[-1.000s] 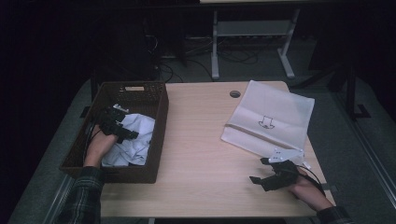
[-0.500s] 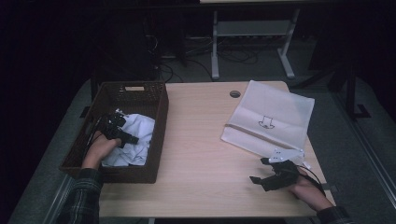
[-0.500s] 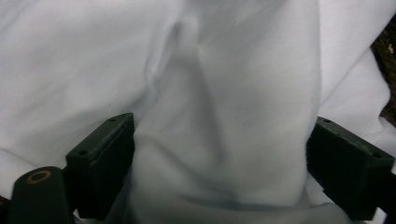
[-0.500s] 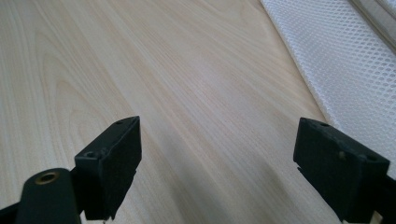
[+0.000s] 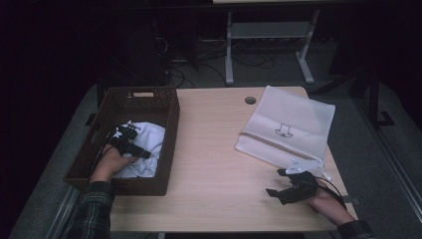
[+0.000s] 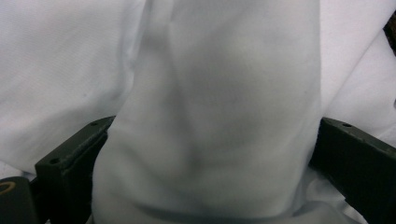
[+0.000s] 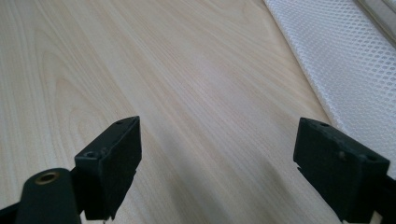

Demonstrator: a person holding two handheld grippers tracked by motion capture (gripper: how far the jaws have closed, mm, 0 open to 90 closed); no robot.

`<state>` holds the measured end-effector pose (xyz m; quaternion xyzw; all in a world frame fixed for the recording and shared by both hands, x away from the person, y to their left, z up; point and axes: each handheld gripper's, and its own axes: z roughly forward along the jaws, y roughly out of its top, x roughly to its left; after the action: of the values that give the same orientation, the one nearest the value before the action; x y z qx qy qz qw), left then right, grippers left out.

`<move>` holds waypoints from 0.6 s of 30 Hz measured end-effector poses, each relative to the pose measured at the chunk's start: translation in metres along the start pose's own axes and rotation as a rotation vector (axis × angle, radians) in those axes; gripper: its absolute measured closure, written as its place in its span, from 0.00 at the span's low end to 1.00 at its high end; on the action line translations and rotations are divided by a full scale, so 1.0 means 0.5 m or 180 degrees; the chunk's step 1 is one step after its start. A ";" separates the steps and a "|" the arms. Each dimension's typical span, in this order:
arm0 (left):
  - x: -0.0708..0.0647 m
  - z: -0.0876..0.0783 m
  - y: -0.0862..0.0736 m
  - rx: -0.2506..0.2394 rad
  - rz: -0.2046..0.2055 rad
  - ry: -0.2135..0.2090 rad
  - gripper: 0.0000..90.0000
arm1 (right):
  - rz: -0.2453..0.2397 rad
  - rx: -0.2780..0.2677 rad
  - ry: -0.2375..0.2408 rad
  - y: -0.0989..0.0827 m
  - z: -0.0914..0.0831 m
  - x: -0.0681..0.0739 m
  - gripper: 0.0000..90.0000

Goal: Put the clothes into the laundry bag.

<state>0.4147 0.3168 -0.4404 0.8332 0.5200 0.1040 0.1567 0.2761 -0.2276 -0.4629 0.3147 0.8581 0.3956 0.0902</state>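
Observation:
A white cloth lies crumpled in a dark woven basket at the table's left. My left gripper is down in the basket, on the cloth. In the left gripper view a thick fold of the cloth bulges up between the wide-set jaws of my left gripper, which have just been opening. My right gripper rests near the table's front right, held in a hand. Its jaws stand open over bare wood in the right gripper view, with nothing between them.
A white mesh bag with a small dark print lies flat on the right of the wooden table, its edge just right of my right gripper. A round cable hole sits near the far edge. Desk legs and cables stand beyond.
My left hand has sunk a little lower onto the cloth in the basket. The right hand and the bag have stayed put.

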 end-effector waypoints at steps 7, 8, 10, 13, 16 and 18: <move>-0.003 -0.017 0.000 0.0033 0.0058 -0.0039 0.27 | 0.0004 0.0005 0.0002 0.000 0.001 0.000 0.16; -0.002 -0.019 0.000 0.0041 0.0057 -0.0048 0.32 | 0.0004 0.0007 0.0002 -0.001 0.001 0.000 0.16; -0.002 -0.024 -0.001 0.0049 0.0045 -0.0095 0.42 | 0.0003 0.0009 0.0002 -0.001 0.001 0.000 0.16; -0.001 -0.029 -0.002 0.0053 0.0030 -0.0144 0.55 | 0.0003 0.0010 0.0000 -0.001 0.001 0.000 0.16; 0.001 -0.034 -0.002 0.0094 0.0024 -0.0184 0.67 | -0.0003 0.0016 -0.0002 -0.001 0.001 0.000 0.16; 0.003 -0.036 -0.001 0.0114 0.0004 -0.0208 0.69 | -0.0006 0.0016 -0.0004 -0.001 0.001 0.000 0.16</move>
<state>0.4088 0.3209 -0.4240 0.8391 0.5159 0.0676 0.1586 0.2760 -0.2275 -0.4638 0.3144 0.8593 0.3932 0.0902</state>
